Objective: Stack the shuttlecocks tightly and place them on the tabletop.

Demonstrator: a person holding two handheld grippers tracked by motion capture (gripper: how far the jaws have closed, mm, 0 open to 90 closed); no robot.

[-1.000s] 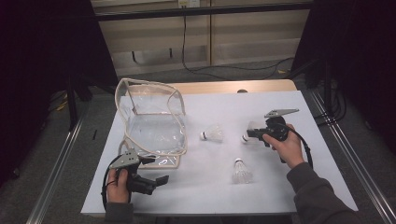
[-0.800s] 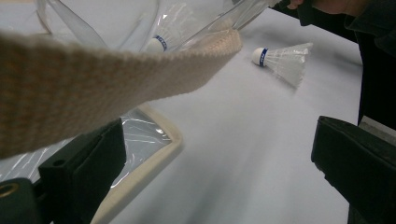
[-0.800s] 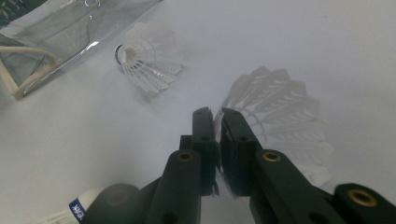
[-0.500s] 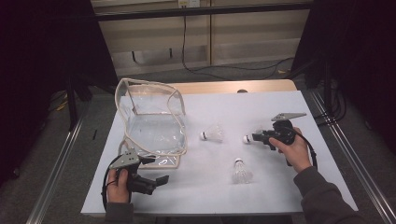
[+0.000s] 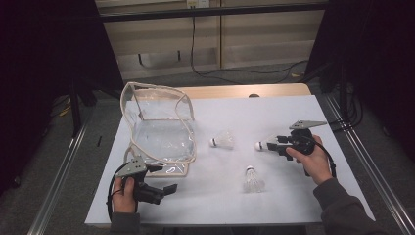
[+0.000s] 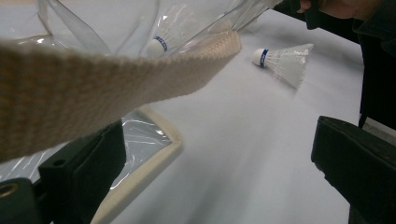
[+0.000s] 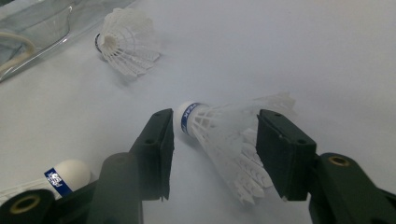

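Note:
Three white shuttlecocks lie on the white table (image 5: pixel 215 205). One shuttlecock (image 7: pixel 224 135) lies between the jaws of my right gripper (image 7: pixel 212 149), cork pointing away; the jaws have just been opening and stand apart around it, the pads not pressing it. From above, that gripper (image 5: pixel 272 143) sits at the right with the cork (image 5: pixel 258 145) poking out to its left. A second shuttlecock (image 5: pixel 222 141) lies mid-table, a third (image 5: pixel 253 180) nearer the front. My left gripper (image 5: pixel 164 177) is open at the near corner of a clear bag (image 5: pixel 156 122), whose cream strap (image 6: pixel 93 79) hangs over one jaw.
The clear bag with cream trim (image 6: pixel 149 154) stands open at the table's left. Dark curtains and metal rails flank the table. A person's sleeve (image 5: pixel 342 205) comes in at the bottom right.
My right gripper has shifted slightly right and lower, and its jaws have spread apart around the shuttlecock. The left gripper and the other shuttlecocks have not moved.

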